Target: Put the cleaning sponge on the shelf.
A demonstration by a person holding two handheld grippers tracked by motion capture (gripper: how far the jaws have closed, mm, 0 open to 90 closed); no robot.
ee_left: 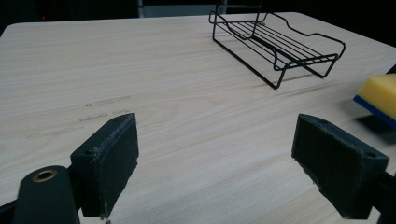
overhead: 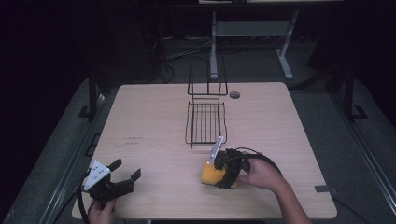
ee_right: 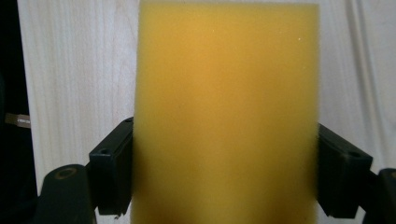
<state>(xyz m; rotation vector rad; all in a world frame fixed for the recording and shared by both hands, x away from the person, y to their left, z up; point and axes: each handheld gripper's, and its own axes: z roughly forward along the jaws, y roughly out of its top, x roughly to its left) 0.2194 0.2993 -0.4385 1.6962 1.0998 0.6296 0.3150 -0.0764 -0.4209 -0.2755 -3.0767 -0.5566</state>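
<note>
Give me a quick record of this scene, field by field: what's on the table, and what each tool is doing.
surface: wooden table
rack: black wire rack, far centre, nothing in it
sponge: yellow sponge with a blue underside, near right part of the table
right tool: right tool jaws against both sides of the sponge
left tool: left tool open, holding nothing, near left corner

- Left gripper [overhead: 127, 170], held by the left hand [overhead: 102, 212] at the tabletop's near left edge, has its jaws spread wide apart with nothing between them.
- Right gripper [overhead: 211, 173], held by the right hand [overhead: 262, 174] at near right, points left, jaws closed against both sides of a yellow sponge [ee_right: 224, 116].
</note>
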